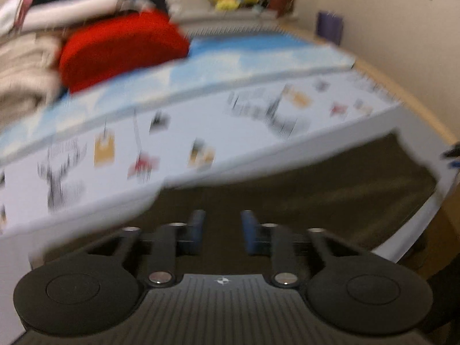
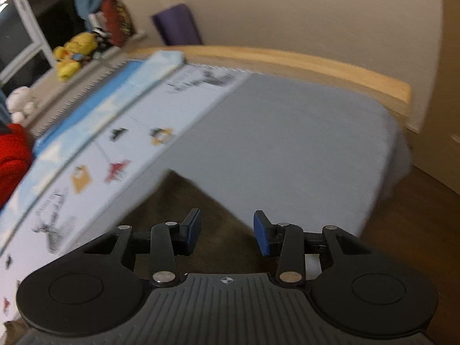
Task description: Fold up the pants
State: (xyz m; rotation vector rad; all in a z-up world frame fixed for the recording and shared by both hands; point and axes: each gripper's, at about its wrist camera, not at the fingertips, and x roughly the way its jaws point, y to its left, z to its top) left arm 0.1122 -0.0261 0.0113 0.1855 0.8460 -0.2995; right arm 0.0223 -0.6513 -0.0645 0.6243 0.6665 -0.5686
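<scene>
Dark olive-brown pants lie flat on the bed, filling the lower middle of the blurred left wrist view. My left gripper hovers over them with its blue pads apart and nothing between them. In the right wrist view a corner of the same pants reaches in from below, on the grey sheet. My right gripper is open and empty just above that corner.
A white printed cover and a light blue cover lie across the bed. A red cushion and stacked folded laundry sit at the far left. A wooden bed frame, a purple bag and yellow plush toys line the wall.
</scene>
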